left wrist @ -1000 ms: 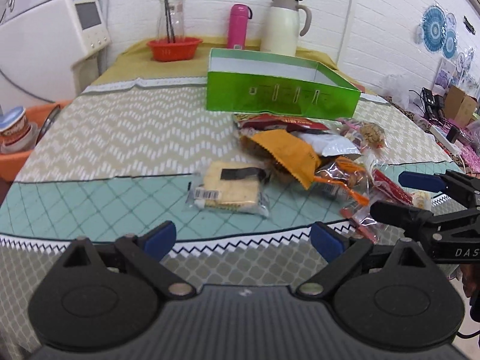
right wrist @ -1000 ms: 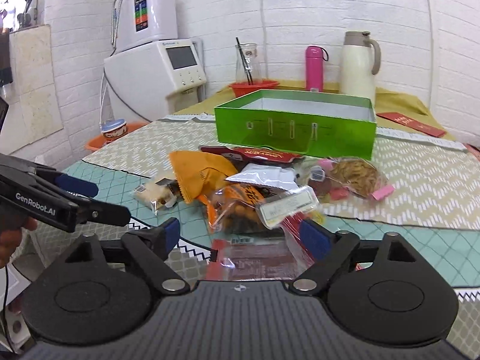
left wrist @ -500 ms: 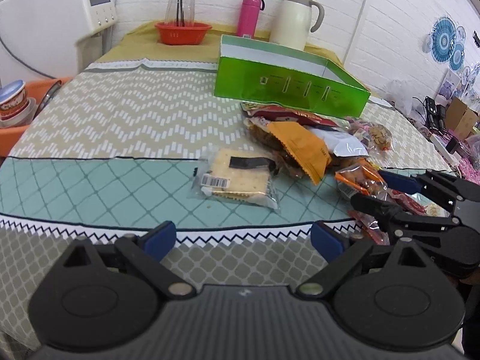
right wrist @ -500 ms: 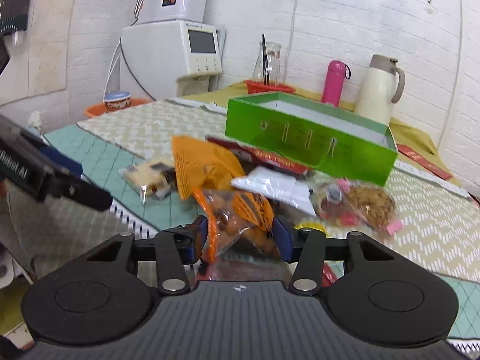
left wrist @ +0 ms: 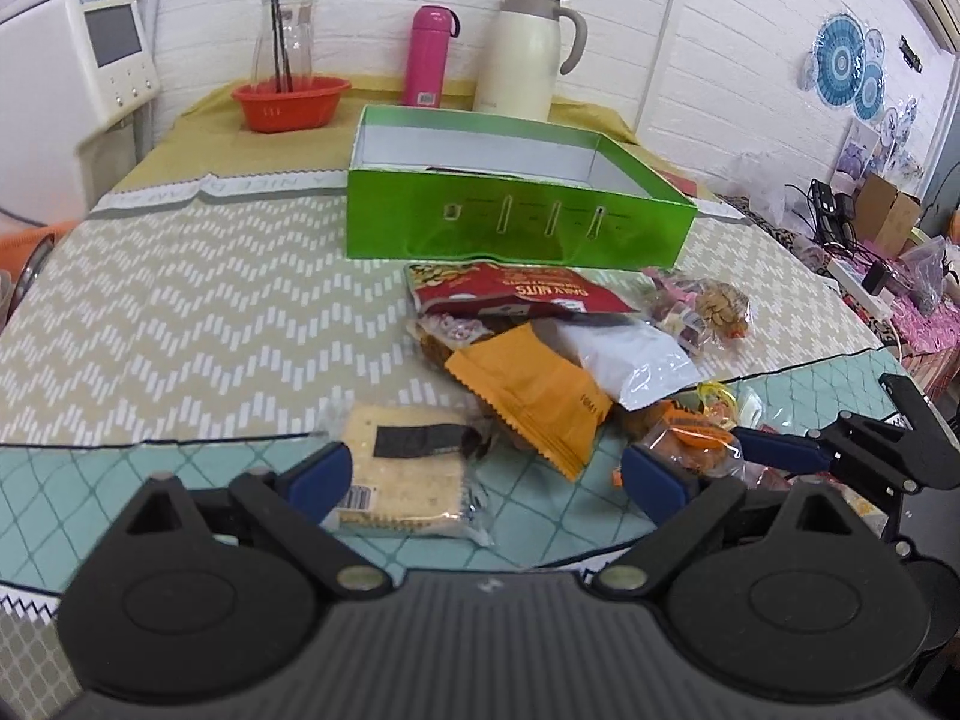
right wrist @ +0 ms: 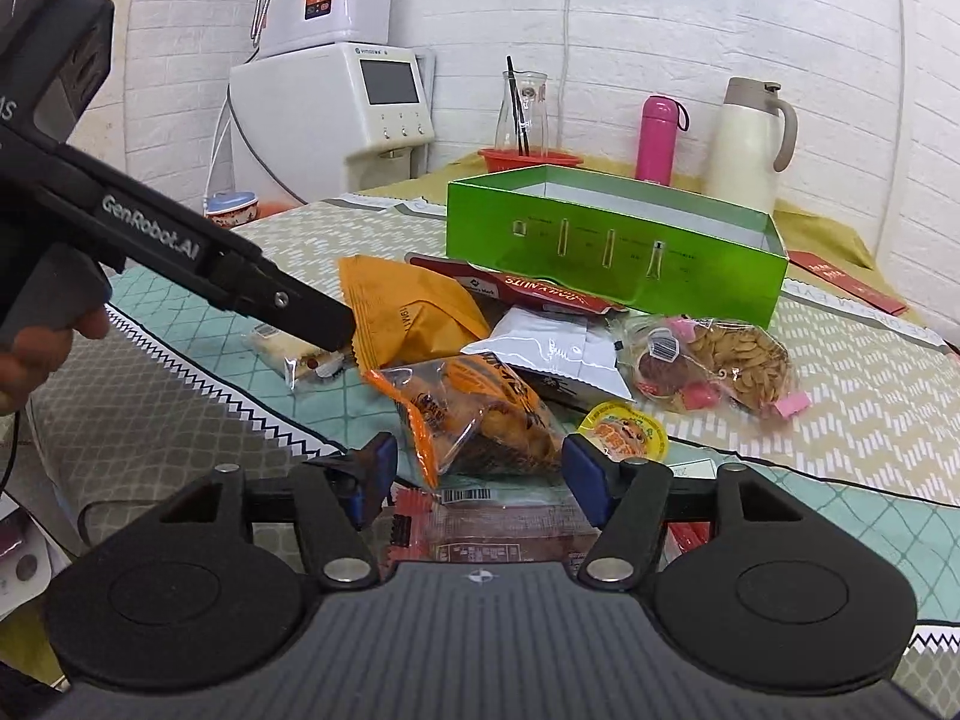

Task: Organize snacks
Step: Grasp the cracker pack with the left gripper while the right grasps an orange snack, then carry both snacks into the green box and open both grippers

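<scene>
Probably a home dining room: a cloth-covered table [left wrist: 180, 300] against white brick walls, a water dispenser [right wrist: 336, 102] at upper left (screen and buttons), a thermos jug [left wrist: 528, 51] behind.

From my right wrist view, red flat packet [right wrist: 498, 531] partly hidden under my gripper body, cracker pack [right wrist: 294, 354] half covered by left gripper finger beside orange pouch [right wrist: 408, 312], white pouch [right wrist: 552, 348] print unreadable.

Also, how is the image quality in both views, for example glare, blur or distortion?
Left wrist view: sharp, evenly lit; fisheye bends the brick wall; small glare on the silver packet. Right wrist view: also sharp; the wall lines curve; the clear orange snack bag shines a little.
</scene>
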`<state>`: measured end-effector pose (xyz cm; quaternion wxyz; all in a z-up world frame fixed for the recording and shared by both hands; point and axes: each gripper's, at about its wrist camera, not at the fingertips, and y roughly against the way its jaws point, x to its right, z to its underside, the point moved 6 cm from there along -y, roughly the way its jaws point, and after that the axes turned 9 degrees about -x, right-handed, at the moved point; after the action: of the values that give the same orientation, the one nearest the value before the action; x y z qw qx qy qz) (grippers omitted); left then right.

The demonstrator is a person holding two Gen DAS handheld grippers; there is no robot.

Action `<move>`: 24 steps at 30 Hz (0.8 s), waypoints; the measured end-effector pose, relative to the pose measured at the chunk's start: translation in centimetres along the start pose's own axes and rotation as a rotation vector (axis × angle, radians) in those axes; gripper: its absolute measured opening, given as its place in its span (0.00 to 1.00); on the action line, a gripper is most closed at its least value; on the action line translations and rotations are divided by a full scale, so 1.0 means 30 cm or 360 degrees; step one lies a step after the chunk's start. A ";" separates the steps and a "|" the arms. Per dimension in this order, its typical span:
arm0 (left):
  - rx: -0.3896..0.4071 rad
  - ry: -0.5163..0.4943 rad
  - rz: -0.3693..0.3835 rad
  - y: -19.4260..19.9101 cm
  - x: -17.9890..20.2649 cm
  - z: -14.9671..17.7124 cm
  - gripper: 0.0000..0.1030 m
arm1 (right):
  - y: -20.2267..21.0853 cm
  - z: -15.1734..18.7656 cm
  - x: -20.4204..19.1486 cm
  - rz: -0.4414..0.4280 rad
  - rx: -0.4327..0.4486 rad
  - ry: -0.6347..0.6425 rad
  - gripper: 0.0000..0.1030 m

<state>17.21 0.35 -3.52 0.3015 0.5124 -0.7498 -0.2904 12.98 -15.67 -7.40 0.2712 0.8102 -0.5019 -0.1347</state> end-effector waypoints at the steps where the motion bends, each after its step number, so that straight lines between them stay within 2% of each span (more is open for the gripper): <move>1: -0.0010 -0.0015 -0.0017 -0.008 -0.003 0.006 0.92 | 0.002 -0.005 0.001 -0.0004 0.0010 -0.0003 0.98; 4: -0.0061 0.0025 -0.0099 -0.039 -0.042 0.023 0.92 | 0.004 -0.026 -0.001 -0.0013 0.0057 0.0014 1.00; 9: -0.0100 0.0110 -0.0141 -0.085 -0.104 0.023 0.92 | -0.030 -0.035 -0.019 -0.0026 0.0035 0.0024 1.00; 12: -0.0094 0.0069 -0.0217 -0.108 -0.117 0.010 0.92 | -0.031 -0.036 -0.023 -0.0013 0.0040 0.0037 1.00; 16: -0.0079 -0.0023 -0.0196 -0.118 -0.092 0.010 0.92 | -0.047 -0.044 -0.017 0.0008 0.0024 0.0029 1.00; 19: -0.0062 -0.0102 -0.0214 -0.112 -0.072 0.024 0.86 | -0.063 -0.042 -0.016 0.0040 0.0010 0.0036 1.00; 21: -0.0033 -0.0112 -0.0189 -0.101 -0.070 0.023 0.71 | -0.065 -0.044 -0.018 0.0055 0.0014 0.0046 1.00; 22: -0.0037 -0.0104 -0.0188 -0.098 -0.073 0.018 0.67 | -0.066 -0.044 -0.018 0.0060 0.0013 0.0051 0.99; 24: -0.0025 -0.0089 -0.0203 -0.092 -0.081 0.018 0.61 | -0.057 -0.048 -0.021 0.0052 0.0020 0.0035 0.89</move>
<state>19.16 1.86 -6.30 0.2654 0.5485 -0.7214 -0.3291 14.66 -14.07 -7.25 0.2738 0.8050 -0.5128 -0.1182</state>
